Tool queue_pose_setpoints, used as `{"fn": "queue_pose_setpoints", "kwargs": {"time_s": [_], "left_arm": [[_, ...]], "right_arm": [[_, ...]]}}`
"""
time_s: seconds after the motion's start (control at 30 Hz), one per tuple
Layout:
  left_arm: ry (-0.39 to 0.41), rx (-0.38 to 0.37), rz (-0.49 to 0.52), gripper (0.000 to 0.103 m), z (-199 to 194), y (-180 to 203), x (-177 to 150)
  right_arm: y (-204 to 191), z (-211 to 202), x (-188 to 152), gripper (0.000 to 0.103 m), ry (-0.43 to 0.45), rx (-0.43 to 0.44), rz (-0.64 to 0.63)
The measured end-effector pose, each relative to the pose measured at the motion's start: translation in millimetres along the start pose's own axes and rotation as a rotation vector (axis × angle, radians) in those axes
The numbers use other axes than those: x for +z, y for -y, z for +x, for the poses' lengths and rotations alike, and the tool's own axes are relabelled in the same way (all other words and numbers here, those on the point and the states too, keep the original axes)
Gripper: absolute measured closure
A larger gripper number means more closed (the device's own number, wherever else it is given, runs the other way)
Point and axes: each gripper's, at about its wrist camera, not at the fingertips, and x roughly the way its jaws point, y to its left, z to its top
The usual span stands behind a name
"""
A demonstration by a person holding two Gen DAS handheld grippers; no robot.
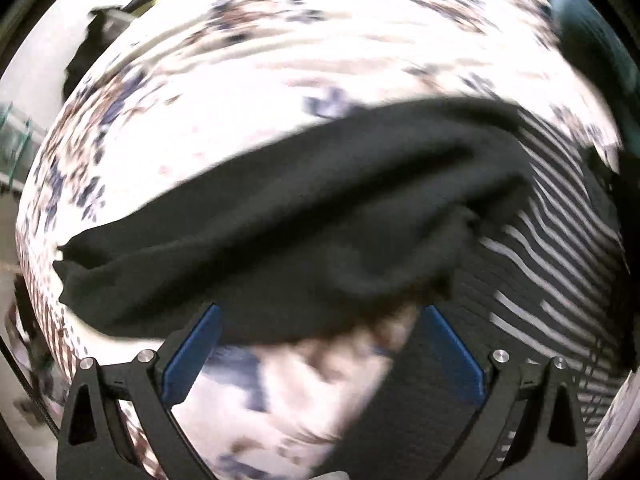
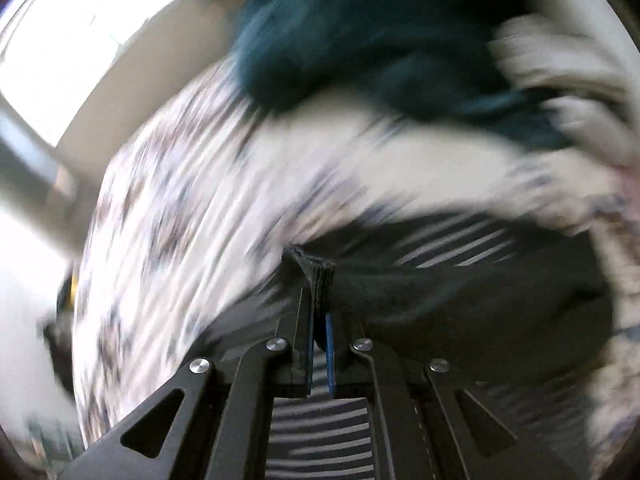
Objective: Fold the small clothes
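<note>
A small dark garment (image 1: 300,220), black with a white-striped part (image 1: 560,240), lies across a floral-print cloth (image 1: 280,60). In the left wrist view my left gripper (image 1: 322,310) stands open just above the garment's near edge, and its blue pads (image 1: 192,356) are bare. In the right wrist view my right gripper (image 2: 319,316) is shut on a folded hem of the same garment (image 2: 316,276), which pokes out past the fingertips. The black cloth (image 2: 460,292) trails to the right, and striped fabric (image 2: 320,432) shows below the jaws. Both views are blurred by motion.
A teal garment (image 2: 360,32) is heaped on the floral cloth (image 2: 160,220) beyond the right gripper, with pale cloth (image 2: 560,80) beside it. The teal heap (image 1: 580,40) also shows at the upper right in the left wrist view. A dark object (image 1: 92,52) sits past the cloth's upper-left edge.
</note>
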Motion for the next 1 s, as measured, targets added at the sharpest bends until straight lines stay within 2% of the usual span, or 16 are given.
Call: {"fn": "queue_pose_setpoints", "kwargs": {"time_s": [0.07, 0.13, 0.27, 0.33, 0.4, 0.43, 0.47, 0.5, 0.53, 0.6, 0.73, 0.83, 0.87, 0.9, 0.93, 1.0], "left_arm": [[0.018, 0.012, -0.031, 0.000, -0.8, -11.4, 2.7], [0.035, 0.024, -0.064, 0.000, 0.5, -29.2, 6.4], [0.021, 0.021, -0.117, 0.000, 9.7, -50.5, 9.4], [0.010, 0.018, -0.134, 0.000, 10.5, -59.7, 7.5], [0.010, 0.011, -0.145, 0.000, 8.5, -65.1, 5.9], [0.012, 0.005, -0.145, 0.000, 6.2, -65.9, 4.8], [0.010, 0.003, -0.144, 0.000, 4.8, -63.8, 3.7], [0.007, -0.005, -0.142, 0.000, 3.9, -62.7, 4.2], [-0.001, -0.021, -0.138, 0.000, 4.3, -61.3, 4.5], [-0.056, -0.055, -0.172, 0.000, 8.7, -66.4, 1.2], [-0.156, -0.199, -0.460, 0.000, 21.0, -109.1, -30.9], [-0.252, -0.364, -0.803, 0.000, 48.7, -156.8, -73.2], [-0.256, -0.412, -0.944, 0.000, 57.2, -173.9, -90.0], [-0.219, -0.454, -1.079, 0.002, 62.6, -190.6, -104.6], [-0.186, -0.478, -1.162, 0.002, 65.8, -202.2, -111.8], [-0.134, -0.503, -1.288, 0.003, 71.8, -225.6, -113.2]], "right_arm": [[-65.5, 59.9, -35.3, 0.098, -0.095, -0.002, -0.130], [-109.7, 96.7, -70.5, 0.098, -0.135, -0.026, -0.245], [-141.3, 124.0, -124.5, 0.098, -0.186, -0.067, -0.356], [-135.3, 127.1, -138.8, 0.095, -0.242, -0.076, -0.370], [-124.9, 119.4, -141.6, 0.085, -0.289, -0.015, -0.368], [-118.4, 110.3, -139.9, 0.067, -0.318, 0.039, -0.356], [-107.0, 100.0, -138.1, 0.042, -0.350, 0.083, -0.323], [-94.0, 90.2, -136.7, 0.036, -0.364, 0.104, -0.284], [-72.7, 74.6, -134.9, 0.035, -0.364, 0.105, -0.234], [-36.5, 51.7, -129.9, 0.035, -0.346, 0.040, -0.182], [46.3, 26.0, -128.8, 0.035, -0.330, -0.113, -0.068], [95.6, 15.0, -125.0, 0.035, -0.337, -0.223, 0.002], [111.9, 9.4, -123.1, 0.032, -0.330, -0.235, 0.048], [123.4, 4.6, -124.4, 0.028, -0.320, -0.223, 0.092], [136.0, -2.1, -127.1, 0.022, -0.308, -0.182, 0.146], [142.6, -8.1, -130.5, 0.021, -0.302, -0.169, 0.159]]}}
